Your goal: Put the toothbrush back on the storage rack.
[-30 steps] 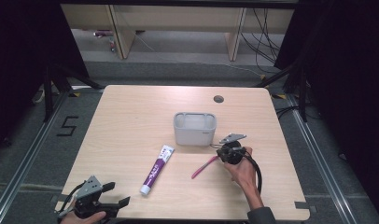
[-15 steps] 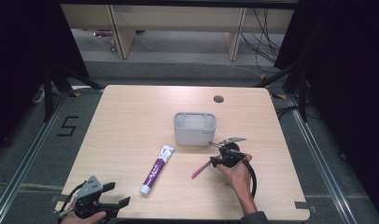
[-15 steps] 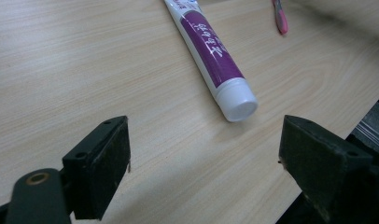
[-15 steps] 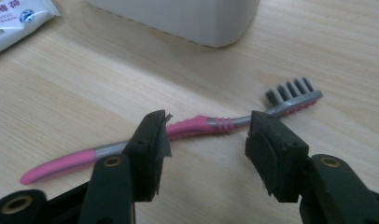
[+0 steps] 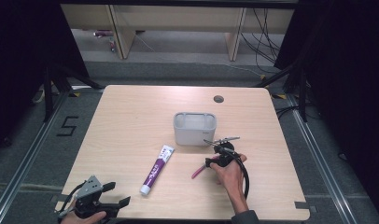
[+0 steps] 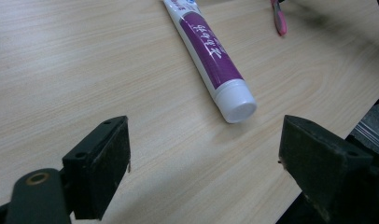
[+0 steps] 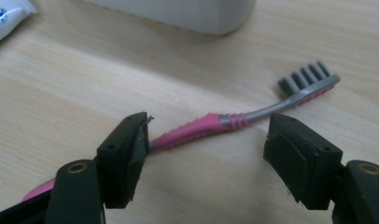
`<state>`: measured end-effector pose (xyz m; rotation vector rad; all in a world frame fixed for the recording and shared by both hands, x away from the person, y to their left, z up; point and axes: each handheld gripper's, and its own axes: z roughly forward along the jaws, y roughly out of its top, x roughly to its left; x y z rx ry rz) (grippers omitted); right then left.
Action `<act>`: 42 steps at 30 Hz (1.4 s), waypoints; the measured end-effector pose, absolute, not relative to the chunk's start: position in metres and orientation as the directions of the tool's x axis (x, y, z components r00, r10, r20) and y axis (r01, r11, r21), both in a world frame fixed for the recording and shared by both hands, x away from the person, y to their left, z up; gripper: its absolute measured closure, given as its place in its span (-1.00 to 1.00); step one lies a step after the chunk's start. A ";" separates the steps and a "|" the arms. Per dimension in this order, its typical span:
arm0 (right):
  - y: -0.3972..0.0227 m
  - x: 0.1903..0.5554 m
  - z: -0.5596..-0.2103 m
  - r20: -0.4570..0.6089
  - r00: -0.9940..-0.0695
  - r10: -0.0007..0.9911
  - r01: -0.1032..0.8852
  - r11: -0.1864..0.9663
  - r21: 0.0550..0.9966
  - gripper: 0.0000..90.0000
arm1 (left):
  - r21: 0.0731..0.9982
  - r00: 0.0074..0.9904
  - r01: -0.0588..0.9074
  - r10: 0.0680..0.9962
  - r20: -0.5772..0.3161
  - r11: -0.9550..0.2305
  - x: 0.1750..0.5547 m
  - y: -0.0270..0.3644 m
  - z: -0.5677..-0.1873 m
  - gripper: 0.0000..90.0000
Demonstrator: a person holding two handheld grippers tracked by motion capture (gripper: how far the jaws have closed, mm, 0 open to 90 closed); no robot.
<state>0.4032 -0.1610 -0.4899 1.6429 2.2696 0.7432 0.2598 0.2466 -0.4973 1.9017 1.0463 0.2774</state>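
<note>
A pink toothbrush point(image 7: 187, 132) with grey bristles lies flat on the wooden table point(image 5: 131, 121). My right gripper point(image 7: 208, 123) hovers low over it and is open. Its jaws have just been opening; the handle passes between them and behind the left jaw, and the pads do not press on it. From above, the right gripper point(image 5: 213, 161) sits at the toothbrush point(image 5: 198, 171), just in front of a grey container point(image 5: 194, 128). A white and purple toothpaste tube point(image 6: 211, 51) lies cap-first toward my left gripper point(image 6: 204, 128), which is open and holds nothing, at the table's near left corner point(image 5: 118, 194).
The toothpaste tube point(image 5: 157, 169) lies slanted left of the toothbrush. A round cable hole point(image 5: 219, 99) is near the table's far edge. Shelving and cables stand beyond the table, and dark floor surrounds it.
The right hand and gripper have shifted slightly left and toward the near edge. The toothbrush lies about where it was. The left gripper has not moved.
</note>
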 end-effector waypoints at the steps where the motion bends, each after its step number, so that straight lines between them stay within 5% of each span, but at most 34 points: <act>1: -0.160 0.403 -0.489 0.107 -0.332 0.937 0.822 0.232 0.521 -0.34 | 0.805 0.615 0.552 0.759 -0.216 -0.218 0.260 0.246 -0.497 -0.64; 13: -0.154 0.418 -0.472 0.129 -0.278 0.952 0.896 0.209 0.392 -0.39 | 0.808 0.625 0.545 0.751 -0.215 -0.223 0.260 0.245 -0.497 -0.64; 26: -0.141 0.423 -0.473 0.078 -0.334 0.939 0.891 0.288 0.352 -0.32 | 0.817 0.627 0.536 0.749 -0.214 -0.214 0.260 0.245 -0.495 -0.64; 42: -0.140 0.430 -0.476 0.058 -0.280 0.958 0.924 0.253 0.286 -0.29 | 0.818 0.628 0.532 0.749 -0.211 -0.216 0.260 0.244 -0.494 -0.64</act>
